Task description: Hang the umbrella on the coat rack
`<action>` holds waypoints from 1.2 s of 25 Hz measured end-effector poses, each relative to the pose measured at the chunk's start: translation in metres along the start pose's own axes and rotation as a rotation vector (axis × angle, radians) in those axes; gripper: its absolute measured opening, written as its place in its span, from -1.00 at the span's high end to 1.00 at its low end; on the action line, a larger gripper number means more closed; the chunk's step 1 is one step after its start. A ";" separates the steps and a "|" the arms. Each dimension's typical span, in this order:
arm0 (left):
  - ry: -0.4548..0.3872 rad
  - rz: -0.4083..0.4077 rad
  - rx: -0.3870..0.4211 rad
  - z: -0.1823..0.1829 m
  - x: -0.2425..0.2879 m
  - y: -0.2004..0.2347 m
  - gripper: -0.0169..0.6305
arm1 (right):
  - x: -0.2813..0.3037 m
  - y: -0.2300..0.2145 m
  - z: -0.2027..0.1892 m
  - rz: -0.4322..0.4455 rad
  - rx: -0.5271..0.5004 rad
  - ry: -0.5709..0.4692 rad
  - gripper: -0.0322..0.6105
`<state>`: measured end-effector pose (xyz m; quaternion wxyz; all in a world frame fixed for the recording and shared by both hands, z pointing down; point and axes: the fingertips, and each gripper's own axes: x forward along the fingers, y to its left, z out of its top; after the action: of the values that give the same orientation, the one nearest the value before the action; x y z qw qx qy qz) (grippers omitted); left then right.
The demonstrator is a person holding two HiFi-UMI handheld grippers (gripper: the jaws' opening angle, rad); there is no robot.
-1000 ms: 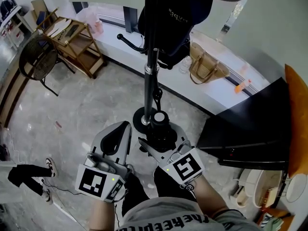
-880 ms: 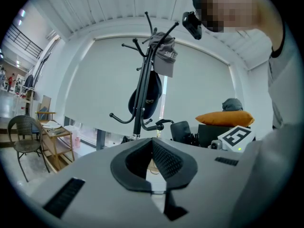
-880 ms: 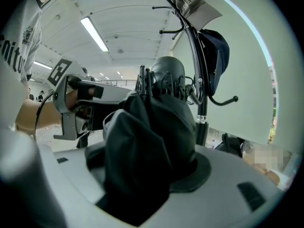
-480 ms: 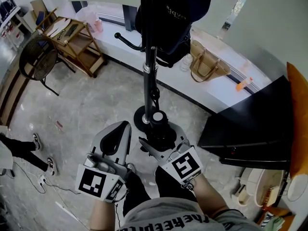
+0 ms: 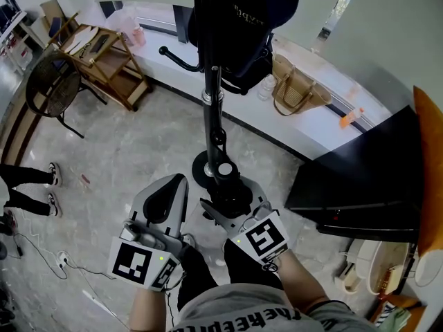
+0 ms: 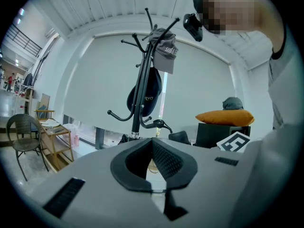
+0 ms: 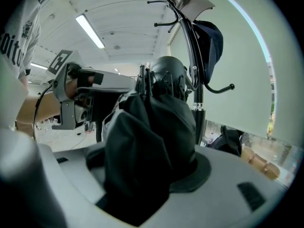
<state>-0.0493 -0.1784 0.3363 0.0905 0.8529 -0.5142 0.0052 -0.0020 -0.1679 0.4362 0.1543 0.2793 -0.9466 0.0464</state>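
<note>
My right gripper [image 5: 232,209] is shut on a folded black umbrella [image 5: 228,189], whose white round end [image 5: 225,169] points toward the coat rack's base [image 5: 202,169]. In the right gripper view the bundled umbrella [image 7: 152,141] fills the space between the jaws. The black coat rack [image 5: 211,109] stands just ahead, with a dark bag [image 5: 242,19] hanging from it and a free hook [image 5: 173,57] on its left. My left gripper [image 5: 168,198] hovers left of the umbrella, shut and holding nothing. In the left gripper view the coat rack [image 6: 138,99] carries a grey cap [image 6: 165,51].
A wooden shelf cart [image 5: 104,57] and a wicker chair [image 5: 52,81] stand at the far left. A woven bag [image 5: 294,92] sits on the window ledge. A black cabinet [image 5: 360,178] and an orange cushion [image 5: 429,158] are on the right. A person's legs [image 5: 28,185] show at the left edge.
The person at the left edge has walked up along the floor. The coat rack has slid slightly left in the view. Both grippers keep almost the same place, the umbrella still gripped.
</note>
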 end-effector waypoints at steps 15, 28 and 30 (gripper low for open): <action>0.008 0.002 -0.006 -0.001 0.007 0.003 0.90 | 0.005 -0.011 -0.016 -0.012 0.047 0.033 0.02; 0.010 0.033 -0.013 -0.003 0.011 0.012 0.90 | 0.015 -0.026 -0.023 -0.008 0.076 0.057 0.01; 0.010 0.038 -0.015 -0.004 0.012 0.013 0.90 | 0.018 -0.029 -0.023 -0.010 0.084 0.061 0.01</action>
<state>-0.0548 -0.1947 0.3432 0.0991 0.8421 -0.5301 0.0074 0.0060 -0.1975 0.4635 0.1713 0.2886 -0.9373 0.0935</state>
